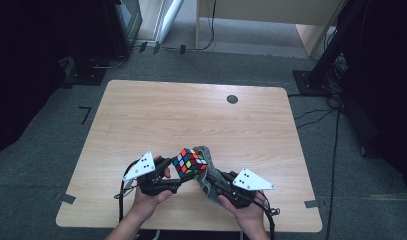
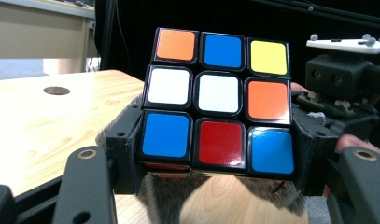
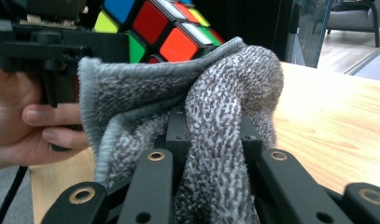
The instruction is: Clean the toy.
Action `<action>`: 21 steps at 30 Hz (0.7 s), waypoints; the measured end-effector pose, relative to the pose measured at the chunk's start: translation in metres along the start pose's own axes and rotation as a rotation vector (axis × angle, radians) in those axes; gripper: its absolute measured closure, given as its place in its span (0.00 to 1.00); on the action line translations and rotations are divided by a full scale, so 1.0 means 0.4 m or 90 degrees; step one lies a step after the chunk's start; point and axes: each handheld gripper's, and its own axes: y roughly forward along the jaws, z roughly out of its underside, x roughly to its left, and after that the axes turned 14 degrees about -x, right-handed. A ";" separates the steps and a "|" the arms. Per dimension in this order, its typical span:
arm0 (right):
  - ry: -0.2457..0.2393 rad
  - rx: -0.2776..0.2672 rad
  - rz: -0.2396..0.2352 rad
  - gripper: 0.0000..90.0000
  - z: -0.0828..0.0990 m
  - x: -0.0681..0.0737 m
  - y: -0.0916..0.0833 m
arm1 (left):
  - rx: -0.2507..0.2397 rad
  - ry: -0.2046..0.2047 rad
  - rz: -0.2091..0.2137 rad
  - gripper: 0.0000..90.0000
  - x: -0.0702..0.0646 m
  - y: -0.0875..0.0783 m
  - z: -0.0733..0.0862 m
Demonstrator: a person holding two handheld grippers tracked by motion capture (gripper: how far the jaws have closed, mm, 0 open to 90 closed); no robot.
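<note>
A scrambled puzzle cube [image 1: 189, 163] is held a little above the wooden table [image 1: 191, 115] near its front edge. My left gripper [image 1: 177, 176] is shut on the cube [image 2: 218, 103], its two pads pressing the lower sides. A grey knitted cloth [image 1: 207, 172] is bunched against the cube's right side. My right gripper [image 1: 213, 181] is shut on that cloth [image 3: 215, 121], which wraps over and between its jaws. In the right gripper view the cube [image 3: 155, 25] sits just behind the cloth, beside the hand holding my left gripper.
A small dark round hole [image 1: 232, 99] marks the table's far right part. Cables [image 1: 316, 117] run over the grey floor to the right. A wooden desk [image 1: 271, 15] and dark stands are beyond the table's far edge.
</note>
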 end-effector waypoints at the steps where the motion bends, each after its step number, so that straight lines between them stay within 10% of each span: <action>1: -0.002 0.008 -0.009 0.83 0.006 0.007 0.005 | -0.001 -0.001 0.001 0.38 -0.001 0.000 0.000; 6: -0.029 0.046 -0.052 0.83 0.029 0.040 0.033 | -0.015 -0.005 -0.006 0.38 0.005 -0.014 -0.010; 14: -0.012 -0.009 -0.005 0.82 0.004 0.011 0.008 | -0.002 0.009 -0.005 0.38 -0.002 -0.008 -0.007; 21: -0.042 0.054 -0.071 0.82 0.039 0.054 0.045 | -0.010 0.001 -0.012 0.38 0.007 -0.019 -0.013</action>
